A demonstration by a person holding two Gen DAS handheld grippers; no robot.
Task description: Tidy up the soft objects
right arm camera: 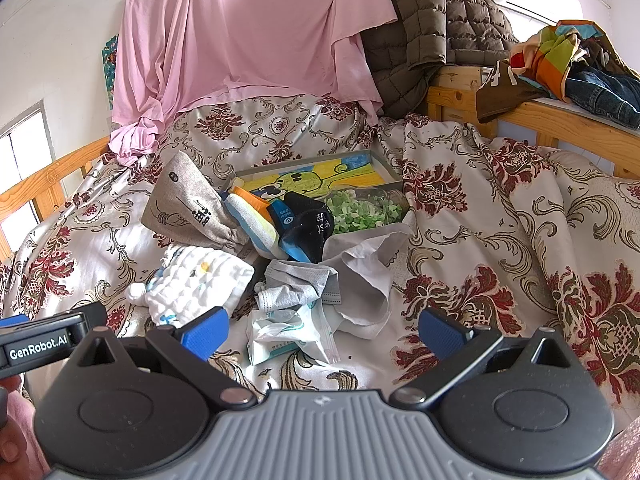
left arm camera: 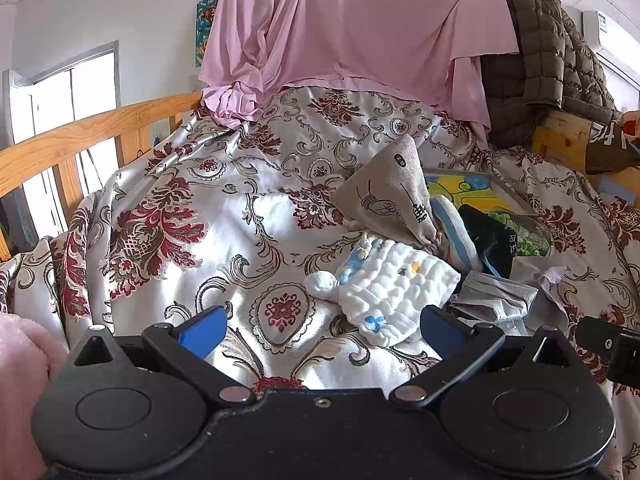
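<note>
A pile of soft things lies on a floral satin bedspread (left arm camera: pixel 192 208). A white quilted baby cloth (left arm camera: pixel 394 286) (right arm camera: pixel 196 280) lies nearest. Behind it stands a grey linen pouch (left arm camera: pixel 394 196) (right arm camera: pixel 188 204), a striped folded cloth (right arm camera: pixel 252 216) and a black sock (right arm camera: pixel 308 220). Grey face masks (right arm camera: pixel 296 284) (left arm camera: pixel 496 296) and a white wrapper (right arm camera: pixel 280 336) lie in front. My left gripper (left arm camera: pixel 320 330) is open and empty, just short of the baby cloth. My right gripper (right arm camera: pixel 322 332) is open and empty, around the wrapper.
A framed cartoon picture (right arm camera: pixel 320 176) and a jar of green bits (right arm camera: pixel 364 208) lie behind the pile. A pink sheet (right arm camera: pixel 248 32) and a brown quilted jacket (right arm camera: pixel 436 20) hang at the back. Wooden bed rails (left arm camera: pixel 80 132) (right arm camera: pixel 560 120) run along both sides, with clothes (right arm camera: pixel 568 64) on the right one.
</note>
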